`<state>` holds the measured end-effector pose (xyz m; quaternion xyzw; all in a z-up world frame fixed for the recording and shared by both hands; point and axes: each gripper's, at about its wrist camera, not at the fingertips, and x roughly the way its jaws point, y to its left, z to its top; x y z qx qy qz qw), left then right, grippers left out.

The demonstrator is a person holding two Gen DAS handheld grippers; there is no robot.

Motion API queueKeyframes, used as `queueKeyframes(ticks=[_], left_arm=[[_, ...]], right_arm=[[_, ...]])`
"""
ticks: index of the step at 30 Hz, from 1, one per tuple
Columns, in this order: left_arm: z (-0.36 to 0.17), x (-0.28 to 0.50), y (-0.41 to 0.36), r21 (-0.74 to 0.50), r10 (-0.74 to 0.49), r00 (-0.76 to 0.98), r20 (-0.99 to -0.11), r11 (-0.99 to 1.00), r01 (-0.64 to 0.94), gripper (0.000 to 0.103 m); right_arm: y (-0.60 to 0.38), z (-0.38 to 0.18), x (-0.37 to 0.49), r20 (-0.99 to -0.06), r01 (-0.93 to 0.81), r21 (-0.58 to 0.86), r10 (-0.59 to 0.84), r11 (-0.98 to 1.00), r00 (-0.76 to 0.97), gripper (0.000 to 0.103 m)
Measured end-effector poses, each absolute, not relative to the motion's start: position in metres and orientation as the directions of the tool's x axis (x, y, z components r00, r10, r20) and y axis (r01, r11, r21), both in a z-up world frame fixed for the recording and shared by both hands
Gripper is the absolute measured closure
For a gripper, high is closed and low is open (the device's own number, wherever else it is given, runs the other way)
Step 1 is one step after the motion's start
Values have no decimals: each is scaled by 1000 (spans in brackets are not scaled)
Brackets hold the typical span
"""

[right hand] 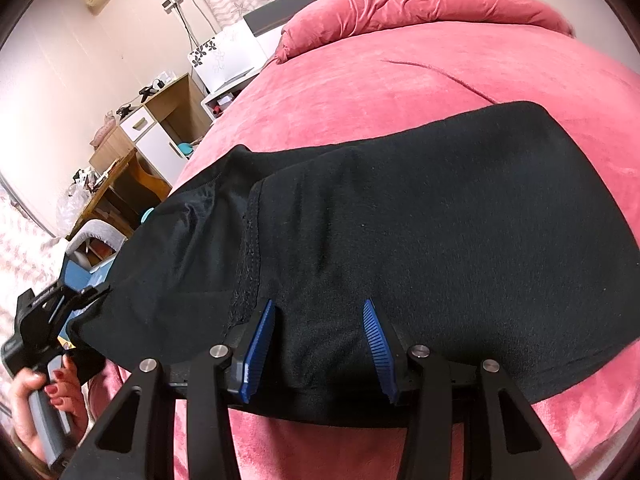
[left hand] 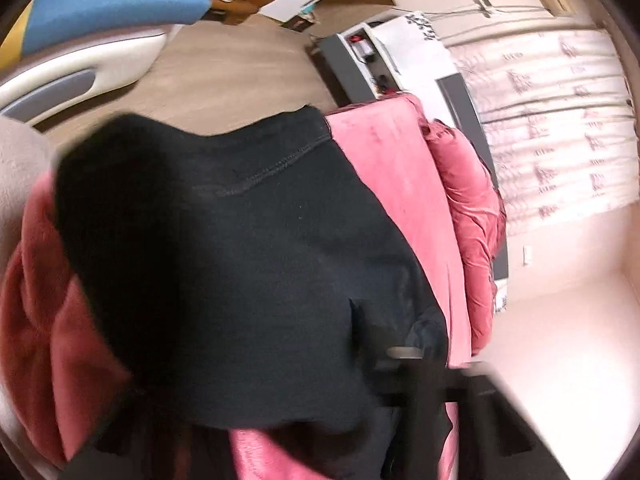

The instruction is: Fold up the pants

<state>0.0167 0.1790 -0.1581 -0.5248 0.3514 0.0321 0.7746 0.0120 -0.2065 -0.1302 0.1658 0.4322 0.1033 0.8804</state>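
Right wrist view: right tool gapes over black pants; left tool's grip unclear.

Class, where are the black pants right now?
In the right wrist view the black pants lie across the pink bedspread, their near edge between the open right gripper.

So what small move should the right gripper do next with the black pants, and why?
Probably close the right gripper on the near edge of the black pants. Its jaws stand open with the cloth between them, and the left gripper seems already to lift the other end off the pink bedspread.
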Motion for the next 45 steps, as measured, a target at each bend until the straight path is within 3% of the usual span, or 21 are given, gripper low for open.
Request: queueKeyframes(ticks=[5, 12, 17, 23, 26, 29, 38, 42, 45], left_arm=[[-136, 13, 182, -812, -341, 777, -530, 467, -349, 87], [-63, 27, 140, -733, -340, 810, -478, 663, -154, 87], [-7, 43, 71, -505, -373, 785, -494, 858, 90, 87], [23, 51, -19, -284, -455, 737, -500, 890, 357, 87], [21, 48, -58, -191, -469, 711, -524, 878, 439, 87], [11, 47, -83, -179, -496, 672, -550, 856, 485, 87], [-44, 44, -182, 38, -462, 571, -678, 754, 656, 86], [-74, 37, -219, 214, -362, 609, -705, 711, 670, 76], [-84, 24, -236, 264, -352, 621, -700, 680, 684, 68]], right_arm=[[-205, -130, 11, -729, -41, 370, 317, 928, 606, 55], [-204, -128, 15, -744, -37, 371, 321, 928, 587, 55], [-205, -125, 21, -756, -51, 379, 341, 924, 560, 55], [-237, -104, 16, -698, -15, 465, 377, 885, 610, 48], [-265, -90, 11, -659, 21, 503, 368, 864, 656, 46], [-296, -83, 7, -636, 77, 537, 343, 840, 691, 42], [-353, -83, -4, -629, 215, 544, 225, 811, 744, 42], [-374, -81, -10, -614, 251, 570, 203, 782, 763, 42], [-389, -82, -14, -603, 272, 596, 197, 755, 773, 42]])
